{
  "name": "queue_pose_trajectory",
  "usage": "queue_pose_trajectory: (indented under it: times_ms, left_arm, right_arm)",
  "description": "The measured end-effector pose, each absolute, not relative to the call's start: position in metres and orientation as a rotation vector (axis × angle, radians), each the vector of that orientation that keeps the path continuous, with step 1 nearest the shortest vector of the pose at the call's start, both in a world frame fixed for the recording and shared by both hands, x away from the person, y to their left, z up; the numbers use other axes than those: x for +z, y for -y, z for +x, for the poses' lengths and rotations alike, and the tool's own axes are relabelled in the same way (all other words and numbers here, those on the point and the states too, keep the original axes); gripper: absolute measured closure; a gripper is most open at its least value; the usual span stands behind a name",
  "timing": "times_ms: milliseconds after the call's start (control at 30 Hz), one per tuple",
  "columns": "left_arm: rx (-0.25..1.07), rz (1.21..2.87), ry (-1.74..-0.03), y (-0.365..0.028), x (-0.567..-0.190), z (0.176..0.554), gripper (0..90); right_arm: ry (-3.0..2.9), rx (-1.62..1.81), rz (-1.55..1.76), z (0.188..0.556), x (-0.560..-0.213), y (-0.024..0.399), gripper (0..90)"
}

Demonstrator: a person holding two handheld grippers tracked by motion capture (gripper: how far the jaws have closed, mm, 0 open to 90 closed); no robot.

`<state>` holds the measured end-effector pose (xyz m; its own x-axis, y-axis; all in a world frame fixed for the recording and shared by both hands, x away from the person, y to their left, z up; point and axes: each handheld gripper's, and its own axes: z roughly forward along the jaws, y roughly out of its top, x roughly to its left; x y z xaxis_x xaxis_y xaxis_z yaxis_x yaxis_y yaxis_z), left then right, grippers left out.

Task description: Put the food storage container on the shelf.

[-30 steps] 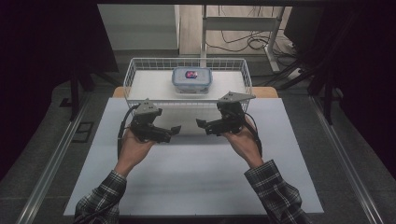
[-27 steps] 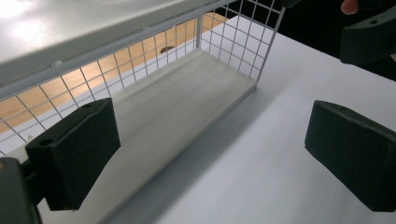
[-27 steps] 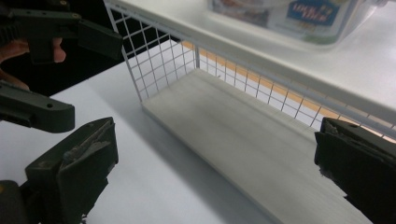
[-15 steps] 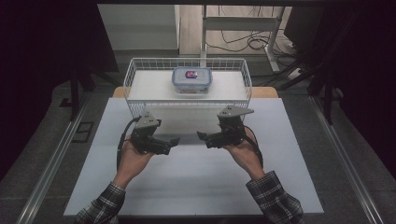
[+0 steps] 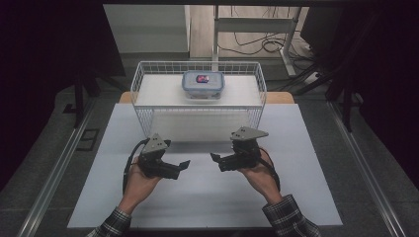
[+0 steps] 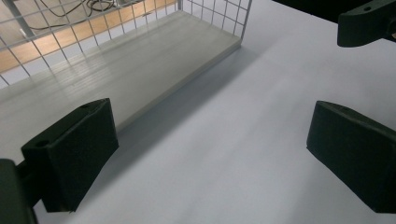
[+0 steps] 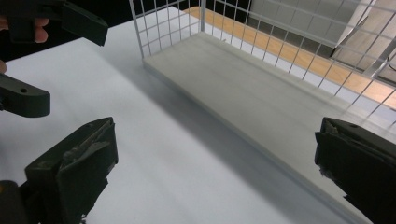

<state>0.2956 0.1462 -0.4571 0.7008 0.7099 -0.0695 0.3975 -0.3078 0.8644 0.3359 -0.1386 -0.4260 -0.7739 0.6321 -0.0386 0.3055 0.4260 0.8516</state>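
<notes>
High view: I hold left gripper (image 5: 182,167) and right gripper (image 5: 217,161) over white table (image 5: 197,197), tips facing each other, near but apart. Both jaw pairs spread wide, nothing between them. Wire basket (image 5: 148,118) stands just beyond grippers. Lidded container (image 5: 202,84) sits inside basket at rear centre, well apart from both grippers. Left gripper view: basket corner (image 6: 212,18) ahead.

The lidded container's (image 5: 202,84) contents are too small to identify through the lid. Both sleeves (image 5: 289,222) are cut off by the bottom edge in the high view.
</notes>
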Motion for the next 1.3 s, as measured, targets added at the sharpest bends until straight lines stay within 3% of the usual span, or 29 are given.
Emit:
queue_pose_trajectory:
  times_ms: [767, 1300]
  left_arm:
    - [0.383, 1.947, -0.911, -0.153, -0.491, 0.267, 1.2]
    - [0.421, 1.948, -0.940, -0.167, -0.498, 0.240, 0.7]
  right_arm:
    - [-2.365, 1.224, 0.797, 0.305, -0.462, 0.153, 0.0]
    - [-2.341, 1.202, 0.818, 0.281, -0.463, 0.178, 0.0]
